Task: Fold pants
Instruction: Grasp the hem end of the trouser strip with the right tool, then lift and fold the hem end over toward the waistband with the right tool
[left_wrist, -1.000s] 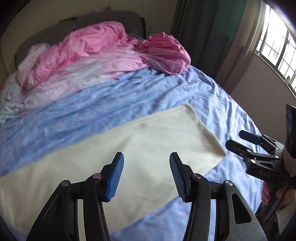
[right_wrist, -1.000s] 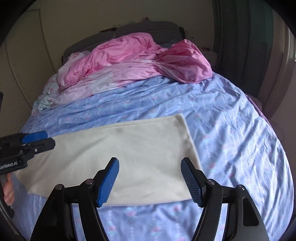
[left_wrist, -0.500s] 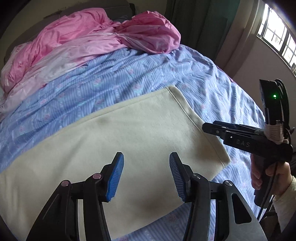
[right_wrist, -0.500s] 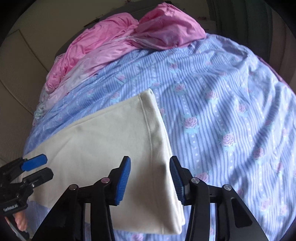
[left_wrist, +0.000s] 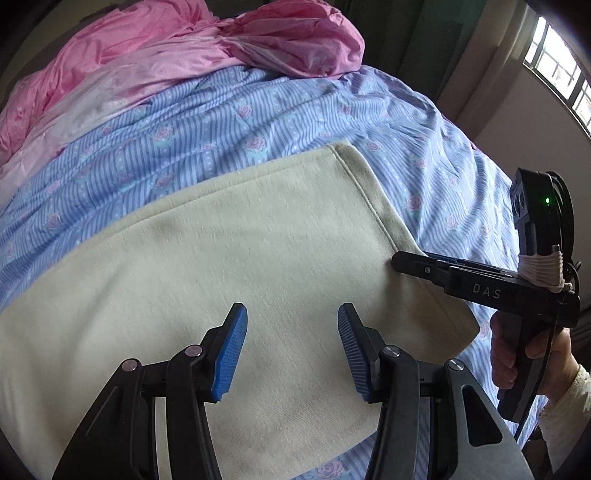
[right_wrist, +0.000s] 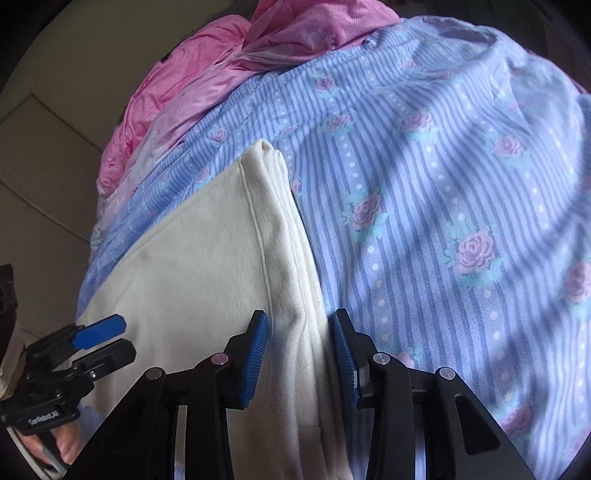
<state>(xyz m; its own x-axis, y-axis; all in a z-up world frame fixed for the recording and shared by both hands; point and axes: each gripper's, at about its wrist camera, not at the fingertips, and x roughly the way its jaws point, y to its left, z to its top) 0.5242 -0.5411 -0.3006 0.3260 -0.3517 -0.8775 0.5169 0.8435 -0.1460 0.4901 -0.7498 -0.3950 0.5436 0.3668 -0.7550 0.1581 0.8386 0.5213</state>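
Gripping the hem: your right gripper (right_wrist: 300, 363) straddles the end edge of the pants (left_wrist: 236, 258), which lie flat on the striped sheet (right_wrist: 443, 184); its jaws have just narrowed, cloth between them, pads seemingly not yet pressing. Your left gripper (left_wrist: 291, 350) hovers half-open over mid-fabric, holding nothing. Catch every layer before you lift, and bring the left down to the near edge.

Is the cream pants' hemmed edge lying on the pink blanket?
No, the pants lie on the blue striped sheet; the pink blanket is bunched farther back.
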